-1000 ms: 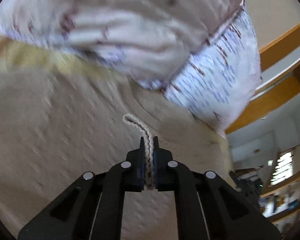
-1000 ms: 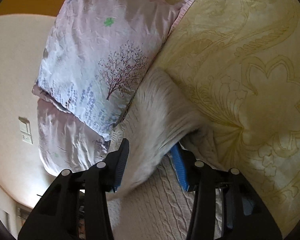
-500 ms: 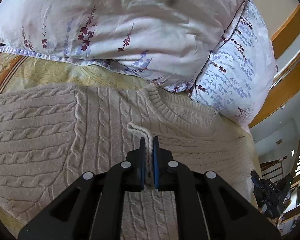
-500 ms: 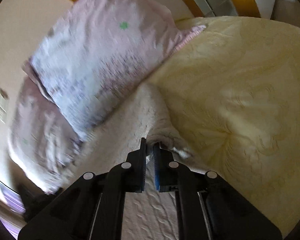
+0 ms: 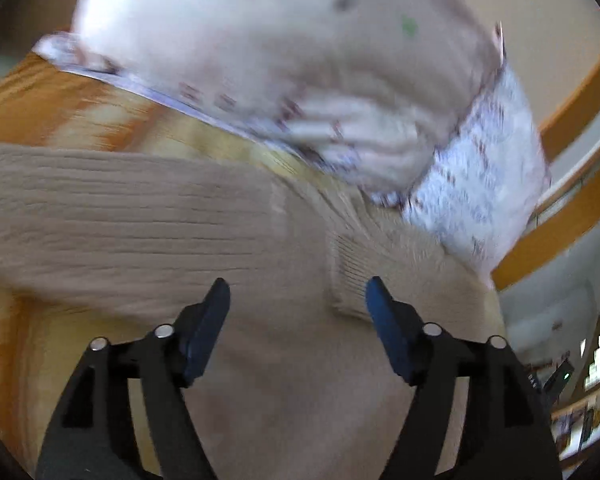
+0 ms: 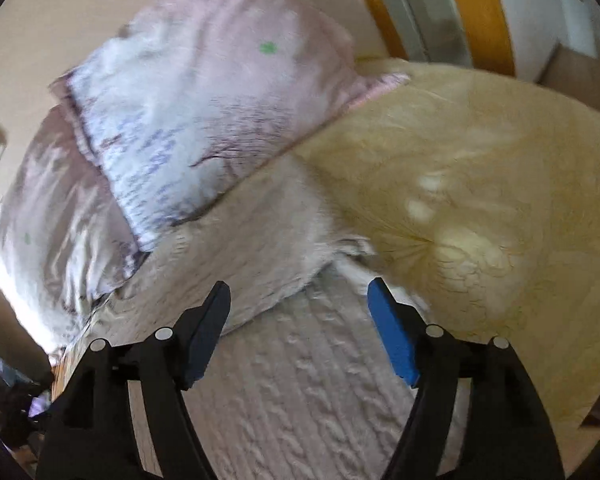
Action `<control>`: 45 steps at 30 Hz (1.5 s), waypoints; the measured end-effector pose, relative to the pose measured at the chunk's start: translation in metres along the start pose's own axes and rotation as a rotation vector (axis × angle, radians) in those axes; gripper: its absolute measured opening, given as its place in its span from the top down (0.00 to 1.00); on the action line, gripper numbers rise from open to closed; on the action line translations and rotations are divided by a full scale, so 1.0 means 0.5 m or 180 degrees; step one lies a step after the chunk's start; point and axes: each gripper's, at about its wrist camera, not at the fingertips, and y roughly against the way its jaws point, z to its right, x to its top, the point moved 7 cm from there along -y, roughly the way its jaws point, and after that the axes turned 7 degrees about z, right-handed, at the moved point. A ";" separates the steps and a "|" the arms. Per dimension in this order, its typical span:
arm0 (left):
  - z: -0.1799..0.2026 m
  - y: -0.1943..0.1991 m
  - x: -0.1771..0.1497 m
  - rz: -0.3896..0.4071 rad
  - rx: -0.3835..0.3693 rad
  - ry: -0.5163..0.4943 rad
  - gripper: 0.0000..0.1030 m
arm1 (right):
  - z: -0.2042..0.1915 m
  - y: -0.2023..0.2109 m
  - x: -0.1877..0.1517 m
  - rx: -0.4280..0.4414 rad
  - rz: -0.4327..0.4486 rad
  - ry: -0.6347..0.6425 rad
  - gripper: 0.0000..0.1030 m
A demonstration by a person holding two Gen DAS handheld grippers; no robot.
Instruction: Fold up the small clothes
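- A cream cable-knit sweater lies spread on a yellow patterned bedspread, with floral pillows at its far edge; both views are blurred by motion
- Left gripper: jaws spread wide, holding nothing; a sleeve of the sweater lies folded across the body just ahead of the jaws, its long axis running left to right across the view; the ribbed cuff ends close to the right-hand finger; whether it touches cannot be told
- Right gripper: jaws also wide apart and empty; a folded flap of knit lies directly ahead between the fingers, angled up toward the pillows
- Judgement: the left gripper sits nearer the sleeve cuff, the right nearer the bedspread-side edge; the next grasp likely turns on closing across a knit edge lying crosswise to the jaws
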 end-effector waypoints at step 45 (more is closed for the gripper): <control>0.184 -0.036 0.089 0.0378 -0.0863 0.0521 0.95 | -0.127 -0.018 -0.100 0.1186 -0.0641 0.0234 0.23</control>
